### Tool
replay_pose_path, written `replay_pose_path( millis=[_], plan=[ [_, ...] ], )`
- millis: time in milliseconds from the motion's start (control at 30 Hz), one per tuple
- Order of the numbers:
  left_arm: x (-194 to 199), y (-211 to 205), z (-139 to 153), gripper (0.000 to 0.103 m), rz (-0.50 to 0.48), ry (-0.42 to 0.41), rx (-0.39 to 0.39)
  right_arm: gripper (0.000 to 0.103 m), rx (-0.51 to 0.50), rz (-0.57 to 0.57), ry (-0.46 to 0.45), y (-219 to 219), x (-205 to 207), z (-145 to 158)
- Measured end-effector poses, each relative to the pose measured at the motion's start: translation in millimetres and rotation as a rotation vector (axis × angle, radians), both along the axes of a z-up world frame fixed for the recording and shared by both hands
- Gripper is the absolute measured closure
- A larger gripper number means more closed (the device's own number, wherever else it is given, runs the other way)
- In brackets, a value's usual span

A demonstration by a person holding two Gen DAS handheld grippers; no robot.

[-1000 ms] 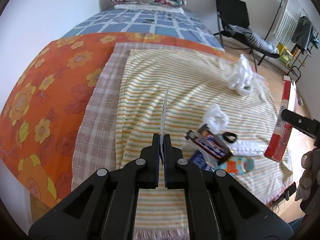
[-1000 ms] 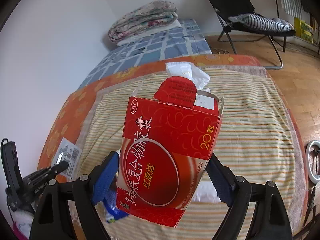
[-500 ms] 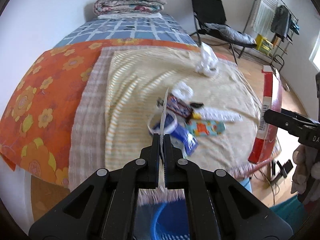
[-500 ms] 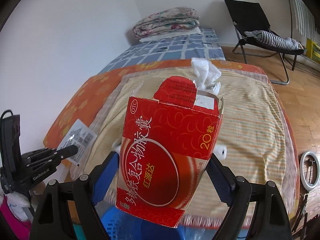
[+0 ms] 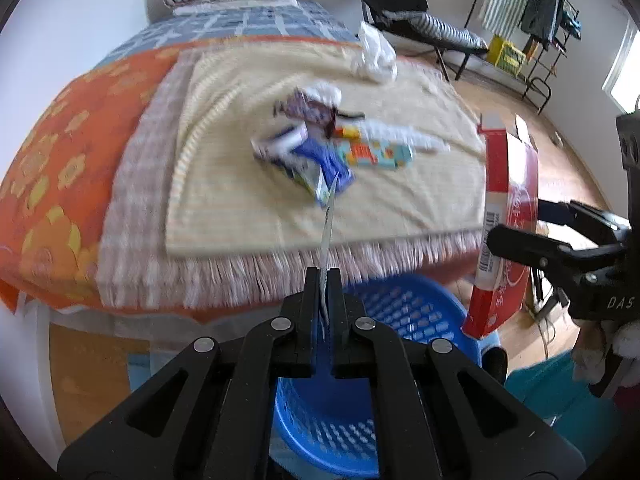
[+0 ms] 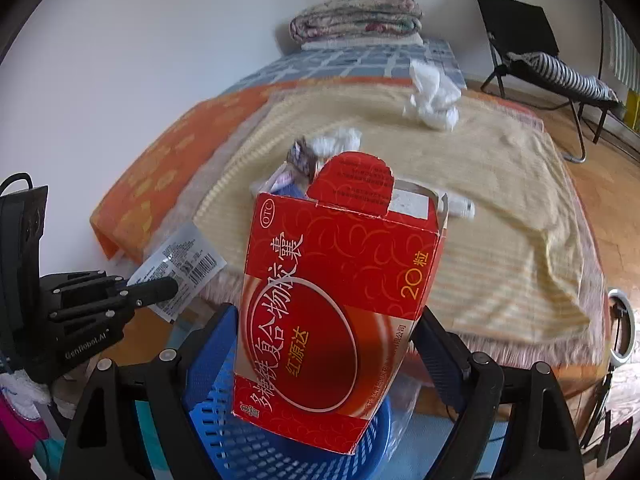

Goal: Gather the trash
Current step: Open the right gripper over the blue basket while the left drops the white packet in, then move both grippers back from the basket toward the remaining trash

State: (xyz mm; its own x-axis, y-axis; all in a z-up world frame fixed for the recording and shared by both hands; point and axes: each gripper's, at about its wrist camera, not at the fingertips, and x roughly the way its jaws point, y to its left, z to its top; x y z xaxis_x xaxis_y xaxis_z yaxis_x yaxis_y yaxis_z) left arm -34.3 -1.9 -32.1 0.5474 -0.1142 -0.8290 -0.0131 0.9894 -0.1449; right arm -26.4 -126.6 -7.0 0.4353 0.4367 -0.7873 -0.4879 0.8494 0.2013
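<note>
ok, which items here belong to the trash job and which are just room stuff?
Job:
red box in right tool
clear wrapper in left tool
blue basket
litter pile
white bag

Room stuff:
folded quilt
black chair
clothes rack

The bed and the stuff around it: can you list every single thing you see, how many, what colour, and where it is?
red box: 1, red with gold writing, top flap open, held above the basket
clear wrapper: 1, see-through with barcode, held beside the basket
basket: 1, blue, on the floor at the bed's near edge
crumpled white bags: 2, white, far end and middle of the striped cloth
pile of wrappers: several, blue, purple, orange-teal, middle of the cloth
striped cloth: 1, cream, on the bed
folded quilts: a stack, floral, far end
chair: 1, black, by the wall
left gripper: 1, black, shut on the wrapper
right gripper: 1, black with blue pads, shut on the box
</note>
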Motion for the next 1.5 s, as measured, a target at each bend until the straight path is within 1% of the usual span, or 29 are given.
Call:
replay_pose_path(
  millis=[133, 433, 733, 867, 900, 933, 967, 1000, 1033, 1500],
  plan=[
    [-13, -10, -20, 0.102, -0.019, 0.043, -0.005, 0.014, -0.018, 0.004, 0.02, -1, -9, -13],
    [-24, -18, -45, 0.102, -0.037, 0.098, 0.004, 0.014, -0.058, 0.021, 0.058, 1, -25, -40],
    [-26, -15, -58, 0.102, -0.023, 0.144, 0.008, 0.014, -0.079, 0.037, 0.101, 3, -31, -58],
    [-24, -13, -60, 0.1, -0.023, 0.159, 0.008, 0.013, -0.091, 0.028, 0.141, 2, -28, -65],
    [-24, -13, -60, 0.096, -0.024, 0.162, 0.006, 0.014, -0.091, 0.023, 0.153, 1, -27, -67],
    [-24, -13, -61, 0.087, -0.026, 0.165, 0.006, 0.014, -0.087, 0.021, 0.164, 1, -26, -68],
    [-24, -14, -61, 0.08, -0.029, 0.165, 0.008, 0.014, -0.083, 0.017, 0.174, 0, -25, -70],
    [-26, -14, -60, 0.067, -0.031, 0.161, 0.008, 0.014, -0.081, 0.013, 0.18, -1, -24, -70],
    [-26, -15, -59, 0.062, -0.031, 0.154, 0.009, 0.014, -0.079, 0.012, 0.182, -2, -24, -70],
    [-21, -8, -56, 0.062, 0.004, 0.15, 0.01, 0.014, -0.067, -0.002, 0.163, -6, -19, -64]
  ],
)
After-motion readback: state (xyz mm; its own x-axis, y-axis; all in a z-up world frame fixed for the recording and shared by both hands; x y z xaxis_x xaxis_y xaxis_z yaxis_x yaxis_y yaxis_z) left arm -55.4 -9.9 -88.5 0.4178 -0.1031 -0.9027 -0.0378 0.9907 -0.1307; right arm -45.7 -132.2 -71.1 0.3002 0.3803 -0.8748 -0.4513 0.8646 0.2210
